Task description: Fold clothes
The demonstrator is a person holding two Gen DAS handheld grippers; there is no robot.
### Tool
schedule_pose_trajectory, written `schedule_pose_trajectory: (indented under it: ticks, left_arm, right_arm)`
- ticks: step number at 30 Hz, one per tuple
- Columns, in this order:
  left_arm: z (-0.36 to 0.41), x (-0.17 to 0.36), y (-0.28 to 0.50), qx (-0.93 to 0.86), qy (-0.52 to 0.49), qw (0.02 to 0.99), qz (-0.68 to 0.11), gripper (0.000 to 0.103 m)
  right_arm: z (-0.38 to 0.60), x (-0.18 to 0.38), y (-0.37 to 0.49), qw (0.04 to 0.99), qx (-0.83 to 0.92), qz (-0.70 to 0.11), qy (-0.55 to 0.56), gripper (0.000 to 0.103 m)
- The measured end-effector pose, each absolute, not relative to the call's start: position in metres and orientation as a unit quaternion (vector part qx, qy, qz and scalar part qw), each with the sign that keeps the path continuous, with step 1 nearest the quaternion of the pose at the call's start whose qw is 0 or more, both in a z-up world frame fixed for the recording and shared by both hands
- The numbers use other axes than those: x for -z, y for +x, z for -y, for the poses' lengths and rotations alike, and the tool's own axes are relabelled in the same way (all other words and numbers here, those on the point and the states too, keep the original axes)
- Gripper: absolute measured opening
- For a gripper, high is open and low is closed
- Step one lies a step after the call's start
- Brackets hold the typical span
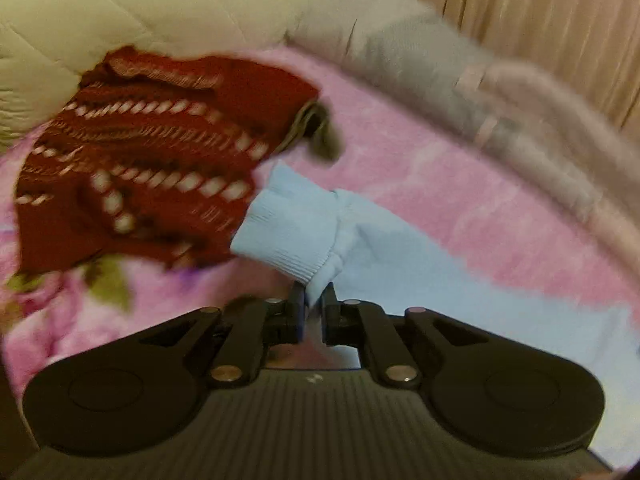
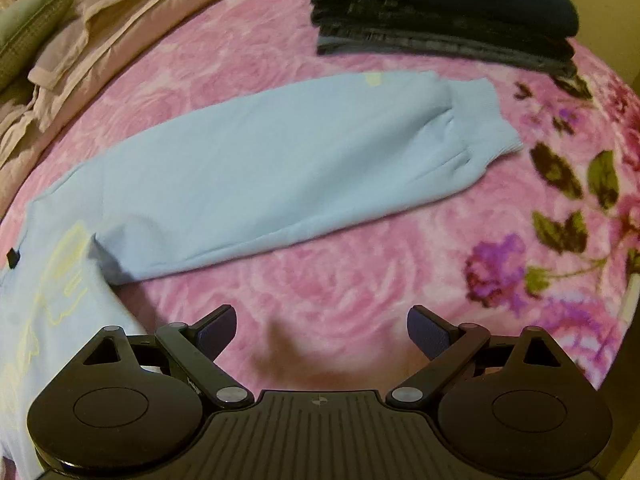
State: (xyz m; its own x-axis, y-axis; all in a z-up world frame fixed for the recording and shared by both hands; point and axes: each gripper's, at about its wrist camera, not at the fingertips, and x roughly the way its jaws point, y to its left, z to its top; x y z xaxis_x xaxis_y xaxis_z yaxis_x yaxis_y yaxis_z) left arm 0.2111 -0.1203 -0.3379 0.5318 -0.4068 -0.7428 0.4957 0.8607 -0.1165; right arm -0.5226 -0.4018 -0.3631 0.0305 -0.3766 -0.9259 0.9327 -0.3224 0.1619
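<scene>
A light blue sweatshirt lies on the pink floral blanket. In the left wrist view my left gripper (image 1: 313, 303) is shut on the edge of one sleeve just behind its ribbed cuff (image 1: 288, 232). In the right wrist view the other sleeve (image 2: 256, 176) lies flat and stretched out, cuff to the right, and the body with a pale yellow print (image 2: 60, 264) is at the left. My right gripper (image 2: 320, 330) is open and empty, above bare blanket just in front of that sleeve.
A crumpled dark red patterned knit (image 1: 136, 168) lies left of the held cuff. A cream quilt (image 1: 140, 12) and grey and pink bedding (image 1: 440, 64) are behind. A stack of folded dark clothes (image 2: 444, 12) sits at the far edge. A green pillow (image 2: 32, 24) is far left.
</scene>
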Motion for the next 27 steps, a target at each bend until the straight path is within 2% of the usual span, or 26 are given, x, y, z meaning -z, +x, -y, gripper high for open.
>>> schedule_pose_trajectory:
  ticks: [2,3,8,13,18,24,27]
  left_arm:
    - [0.119,0.34,0.205,0.246,0.066,0.871,-0.42,0.011]
    - [0.118,0.341,0.203,0.24,0.072,0.87,-0.425,0.018]
    - [0.115,0.347,0.189,0.21,0.102,0.862,-0.451,0.029]
    - [0.114,0.351,0.174,0.186,0.13,0.85,-0.475,0.025]
    - [0.171,0.32,0.148,0.34,0.13,0.801,-0.476,0.025]
    - [0.326,0.316,0.115,0.533,0.167,0.707,-0.434,0.028]
    - [0.397,0.321,0.094,0.598,0.196,0.66,-0.411,0.036]
  right_arm:
    - [0.401,0.37,-0.521,0.512,0.629,-0.278,0.514,0.095]
    - [0.401,0.372,-0.52,0.514,0.625,-0.282,0.516,0.095]
    - [0.402,0.37,-0.524,0.53,0.606,-0.32,0.499,0.095]
    - [0.413,0.362,-0.538,0.546,0.601,-0.365,0.455,0.095]
    - [0.452,0.346,-0.53,0.619,0.57,-0.359,0.405,0.095]
    - [0.533,0.339,-0.465,0.728,0.49,-0.349,0.33,0.094]
    - [0.567,0.344,-0.416,0.774,0.436,-0.355,0.292,0.094]
